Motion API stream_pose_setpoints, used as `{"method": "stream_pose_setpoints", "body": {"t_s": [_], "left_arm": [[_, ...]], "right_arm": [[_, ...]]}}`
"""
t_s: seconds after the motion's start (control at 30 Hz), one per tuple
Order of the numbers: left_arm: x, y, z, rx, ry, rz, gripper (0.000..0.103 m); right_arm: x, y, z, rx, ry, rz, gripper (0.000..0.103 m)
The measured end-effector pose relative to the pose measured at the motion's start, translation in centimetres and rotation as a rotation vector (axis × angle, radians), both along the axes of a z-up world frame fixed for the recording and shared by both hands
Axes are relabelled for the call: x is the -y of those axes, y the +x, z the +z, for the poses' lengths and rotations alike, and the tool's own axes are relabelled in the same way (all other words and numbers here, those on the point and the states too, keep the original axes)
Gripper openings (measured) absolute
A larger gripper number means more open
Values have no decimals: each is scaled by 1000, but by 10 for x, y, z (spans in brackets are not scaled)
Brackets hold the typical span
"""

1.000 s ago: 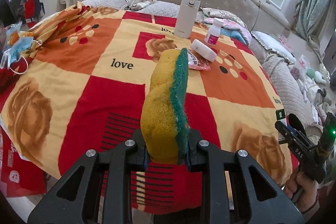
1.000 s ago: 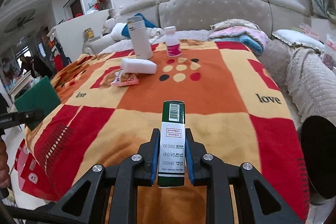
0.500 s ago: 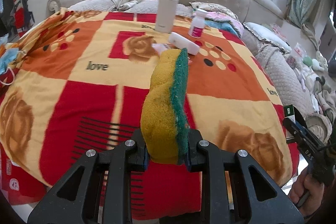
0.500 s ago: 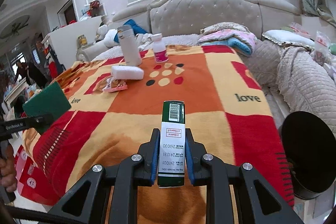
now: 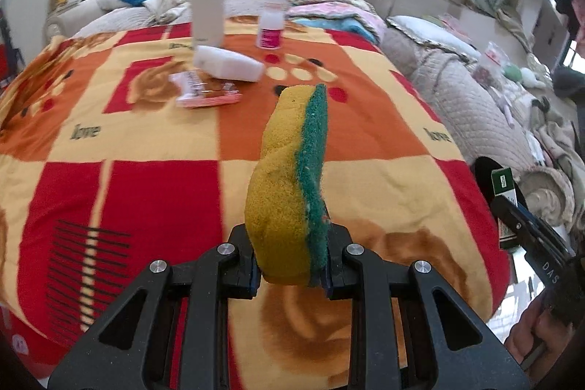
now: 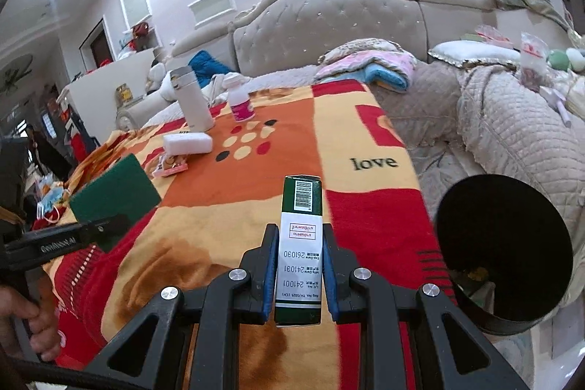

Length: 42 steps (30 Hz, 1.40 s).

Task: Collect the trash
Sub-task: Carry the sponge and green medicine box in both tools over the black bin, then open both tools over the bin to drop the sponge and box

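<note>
A bedroom, and a bed spread with a checked blanket [image 5: 365, 148] printed "love". The left hand-held gripper [image 5: 290, 275] is clamped on a yellow-and-green sponge [image 5: 289, 185], held above the blanket's near edge. The right hand-held gripper [image 6: 298, 275] grips a green box [image 6: 300, 243] reading "241001" and "261030", with the black bin [image 6: 504, 254] just off the bed's right edge. The risk, I'd say: the squashy sponge slipping free, or the box missing the bin's rim.
</note>
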State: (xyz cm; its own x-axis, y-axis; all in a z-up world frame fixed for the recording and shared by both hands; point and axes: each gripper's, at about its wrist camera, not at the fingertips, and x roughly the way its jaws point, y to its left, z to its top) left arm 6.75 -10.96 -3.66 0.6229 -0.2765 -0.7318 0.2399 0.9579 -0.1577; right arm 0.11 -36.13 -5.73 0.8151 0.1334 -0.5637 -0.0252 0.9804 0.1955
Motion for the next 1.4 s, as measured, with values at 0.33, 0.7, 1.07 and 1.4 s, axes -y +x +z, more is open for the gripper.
{"method": "stream_pose_setpoints", "body": {"t_s": [0.33, 0.7, 1.07, 1.4], "left_arm": [[51, -3, -4, 24, -55, -163, 22], [140, -3, 7, 36, -72, -328, 22], [233, -2, 5, 36, -46, -522, 22], [296, 24, -22, -10, 4, -612, 22]], "right_arm": [[38, -26, 3, 4, 20, -90, 21], [102, -63, 6, 15, 52, -242, 21], [164, -40, 4, 9, 71, -468, 21], [195, -15, -19, -67, 104, -499, 21]]}}
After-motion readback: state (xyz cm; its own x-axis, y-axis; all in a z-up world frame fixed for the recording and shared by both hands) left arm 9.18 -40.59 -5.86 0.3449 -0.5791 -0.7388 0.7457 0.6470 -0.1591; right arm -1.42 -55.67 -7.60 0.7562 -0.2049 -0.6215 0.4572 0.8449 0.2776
